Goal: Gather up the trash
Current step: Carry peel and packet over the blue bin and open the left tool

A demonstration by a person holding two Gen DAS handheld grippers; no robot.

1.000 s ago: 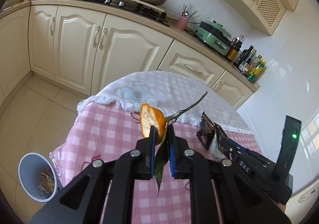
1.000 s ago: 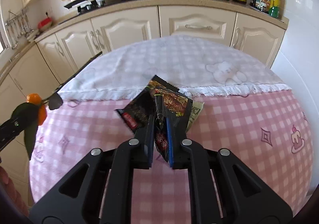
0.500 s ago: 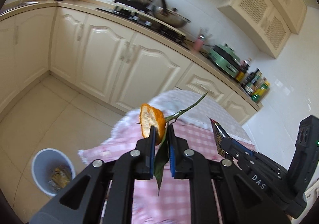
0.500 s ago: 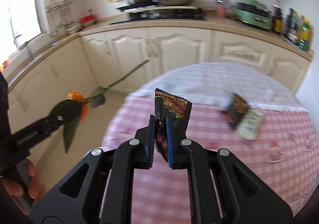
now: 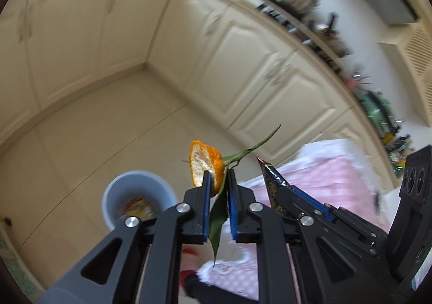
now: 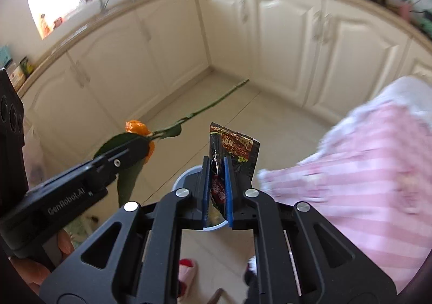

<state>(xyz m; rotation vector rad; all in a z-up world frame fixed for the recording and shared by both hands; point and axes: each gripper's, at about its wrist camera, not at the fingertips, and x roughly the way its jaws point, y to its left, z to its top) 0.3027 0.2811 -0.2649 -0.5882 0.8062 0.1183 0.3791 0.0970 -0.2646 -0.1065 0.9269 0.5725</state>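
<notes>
My left gripper [image 5: 218, 177] is shut on an orange peel [image 5: 205, 166] with a green stem and a hanging leaf [image 5: 217, 217]. It hovers to the right of a grey-blue trash bin [image 5: 135, 196] on the floor, which holds some wrappers. My right gripper [image 6: 217, 166] is shut on a dark snack wrapper [image 6: 235, 144] directly over the bin's rim [image 6: 183, 175]. The two grippers are side by side: the right gripper [image 5: 270, 177] shows beside the left one, and the left gripper [image 6: 140, 147] with the peel [image 6: 136, 127] shows in the right wrist view.
The table with the pink checked cloth [image 6: 364, 169] lies off to the right. Cream kitchen cabinets [image 5: 243, 66] line the far walls, with beige floor tiles between. The person's slippered feet [image 6: 186, 274] stand near the bin, and a hand [image 6: 64, 244] grips the left tool.
Both grippers swung left off the table and dipped toward the floor, keeping hold of the peel and the wrapper. The bin now lies just below them, and the views are motion-blurred.
</notes>
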